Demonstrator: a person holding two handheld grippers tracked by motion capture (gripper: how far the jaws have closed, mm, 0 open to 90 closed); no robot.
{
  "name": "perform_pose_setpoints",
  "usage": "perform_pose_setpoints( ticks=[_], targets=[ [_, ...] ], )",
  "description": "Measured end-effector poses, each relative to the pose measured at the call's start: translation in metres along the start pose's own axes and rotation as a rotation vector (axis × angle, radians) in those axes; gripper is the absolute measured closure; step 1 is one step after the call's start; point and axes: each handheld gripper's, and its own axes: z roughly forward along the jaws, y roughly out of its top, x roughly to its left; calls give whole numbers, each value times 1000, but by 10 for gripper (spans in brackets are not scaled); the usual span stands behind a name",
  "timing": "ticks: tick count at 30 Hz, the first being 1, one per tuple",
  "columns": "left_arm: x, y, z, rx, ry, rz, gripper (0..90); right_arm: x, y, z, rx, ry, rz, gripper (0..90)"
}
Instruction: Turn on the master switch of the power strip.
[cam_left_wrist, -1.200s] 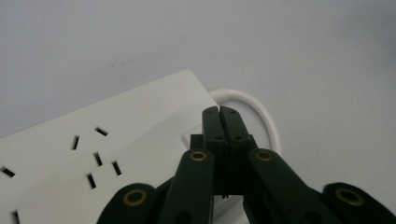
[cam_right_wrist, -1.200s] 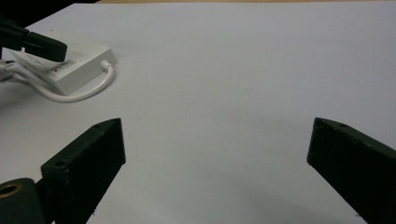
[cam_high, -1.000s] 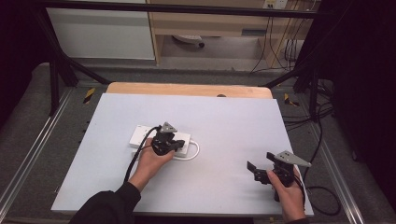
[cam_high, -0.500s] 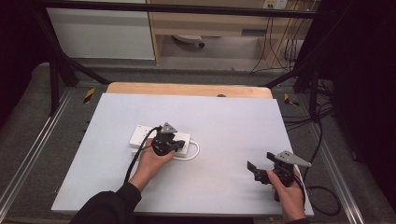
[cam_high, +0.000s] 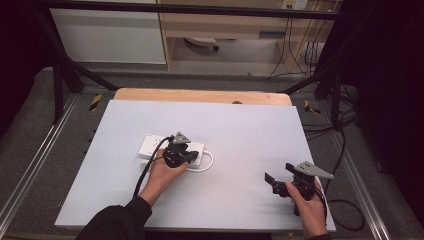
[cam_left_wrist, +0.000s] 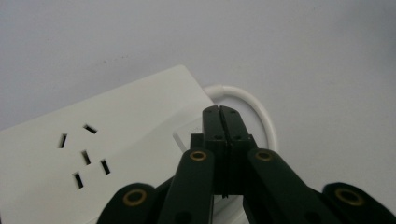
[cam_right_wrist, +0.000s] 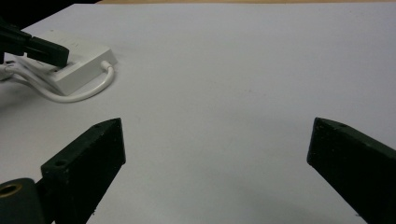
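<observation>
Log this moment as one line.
left gripper: shut, tips over power strip | right gripper: open, apart | white cable: looped beside strip

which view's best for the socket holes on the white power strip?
Left gripper view: the white plastic power strip is close, its socket slots sharp, beside the shut left gripper. High view shows the strip small, slots unreadable. Right gripper view catches one far corner.

The power strip (cam_high: 159, 148) lies left of centre on the table (cam_high: 240, 130), cord (cam_high: 207, 162) looping right.
</observation>
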Motion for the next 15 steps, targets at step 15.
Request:
perform_pose_setpoints(
  ticks=[15],
  targets=[
    [0,0,5,-21,-1,-17,900,0,0,0,0,6,3,47]
  ],
)
